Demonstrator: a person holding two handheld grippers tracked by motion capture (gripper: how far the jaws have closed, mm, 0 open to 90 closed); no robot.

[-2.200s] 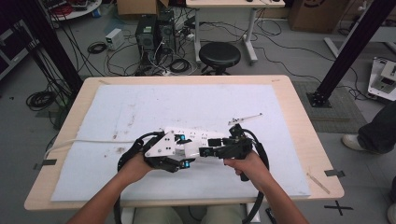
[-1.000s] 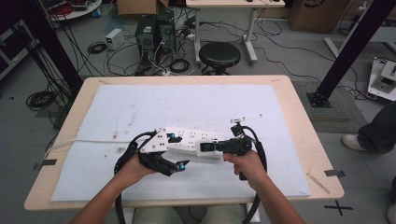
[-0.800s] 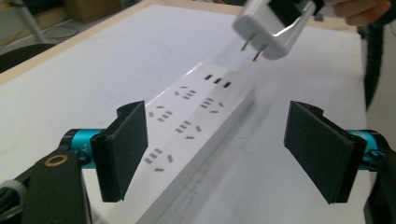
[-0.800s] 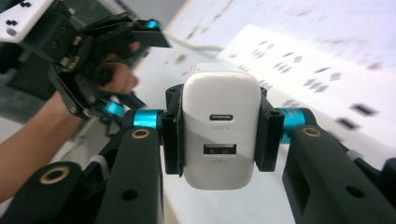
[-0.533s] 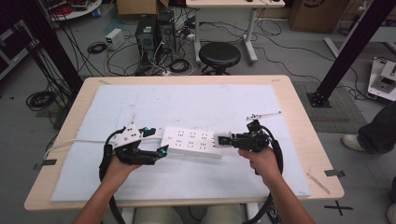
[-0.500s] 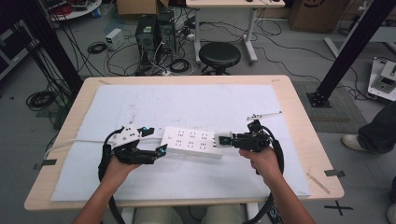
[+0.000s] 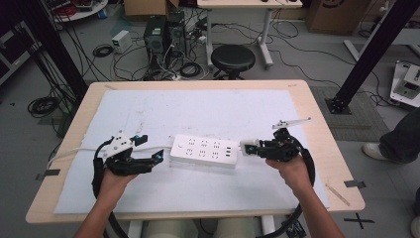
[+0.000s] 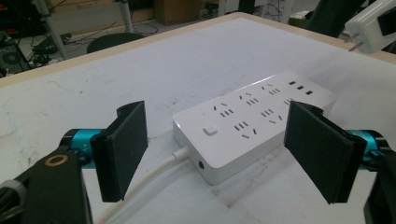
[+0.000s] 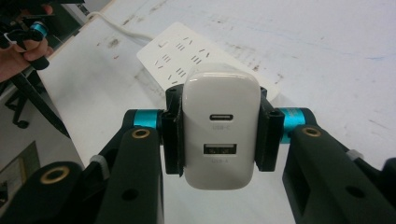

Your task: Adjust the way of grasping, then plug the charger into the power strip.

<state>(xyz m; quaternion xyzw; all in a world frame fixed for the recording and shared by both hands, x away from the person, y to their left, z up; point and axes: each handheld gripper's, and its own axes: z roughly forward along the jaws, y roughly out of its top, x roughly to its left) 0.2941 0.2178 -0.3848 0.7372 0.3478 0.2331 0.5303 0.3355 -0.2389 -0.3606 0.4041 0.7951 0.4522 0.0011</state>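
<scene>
A white power strip [image 7: 204, 150] lies flat in the middle of the white mat, and its cable [image 7: 79, 151] runs off to the left. My left gripper [image 7: 157, 157] hovers just left of the strip's cable end. Its jaws [image 8: 219, 151] stand wide open with nothing between the pads, and the strip [image 8: 254, 123] lies just beyond them. My right gripper [image 7: 257, 148] is just off the strip's right end, shut on a white USB charger [image 9: 220, 125] with its two ports facing the camera. The strip [image 9: 187, 53] lies beyond the charger. That charger [image 8: 371, 28] also appears far off in the left gripper view.
The mat [image 7: 198, 109] covers most of the wooden table [image 7: 317, 114]. A thin stick [image 7: 337, 191] lies near the table's right front corner. Behind the table stand a black stool [image 7: 233, 59], computer cases [image 7: 161, 32] and tangled floor cables. A person's shoe [image 7: 376, 148] is at the right.
Both hands have drawn away from the power strip: the left gripper to the left, the right gripper to the right with the charger in it. The strip now lies on its own between them.
</scene>
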